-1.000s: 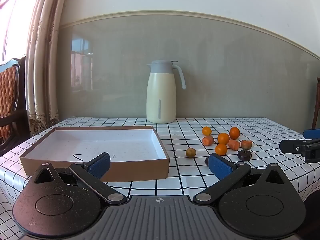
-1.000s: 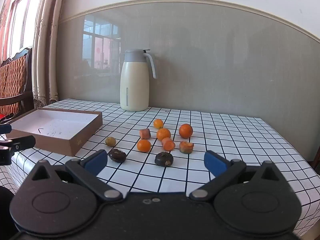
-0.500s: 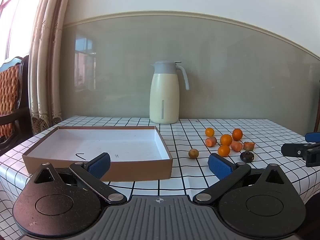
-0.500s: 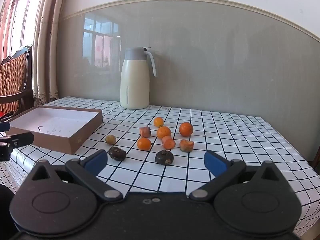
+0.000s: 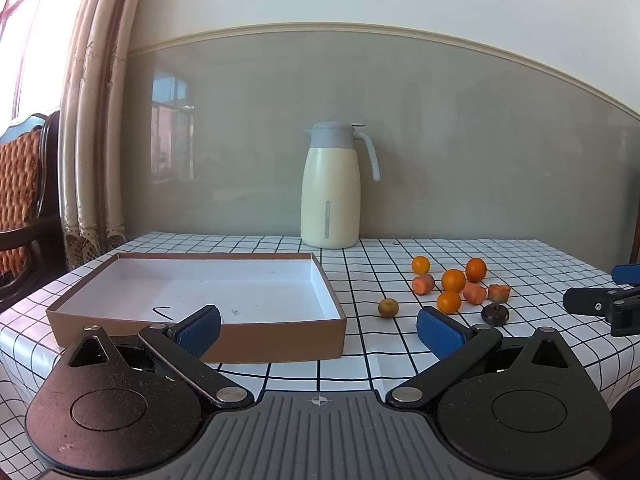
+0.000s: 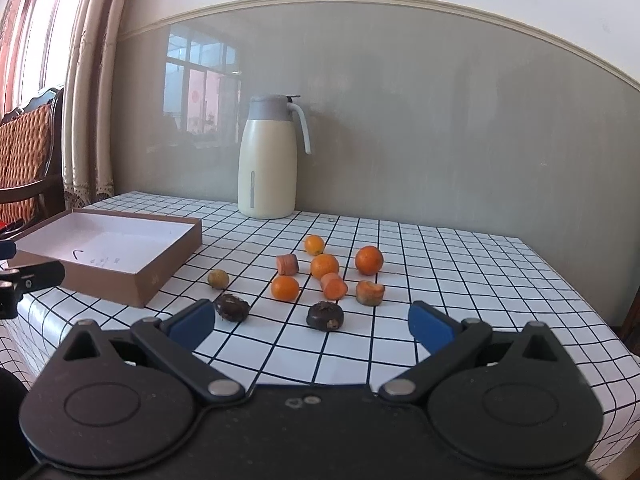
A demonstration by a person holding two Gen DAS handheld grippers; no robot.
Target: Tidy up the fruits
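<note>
Several small oranges (image 6: 325,265), carrot-coloured chunks (image 6: 333,285), two dark fruits (image 6: 325,316) and a small brown fruit (image 6: 218,279) lie loose on the checked tablecloth. A shallow brown box (image 5: 200,296) with a white inside stands to their left, with no fruit in it. My left gripper (image 5: 318,326) is open and empty in front of the box's near wall. My right gripper (image 6: 308,322) is open and empty, hovering just short of the dark fruits. The fruit cluster also shows in the left wrist view (image 5: 453,280).
A cream thermos jug (image 5: 331,200) stands at the back by the wall. A wooden chair (image 5: 24,208) and curtains are at the left. The table's front edge is near both grippers; its right edge (image 6: 576,304) lies past the fruits.
Both grippers have drifted slightly back and left, so the box and fruits sit a little further right in the left view. Both stay open; nothing on the table has moved.
</note>
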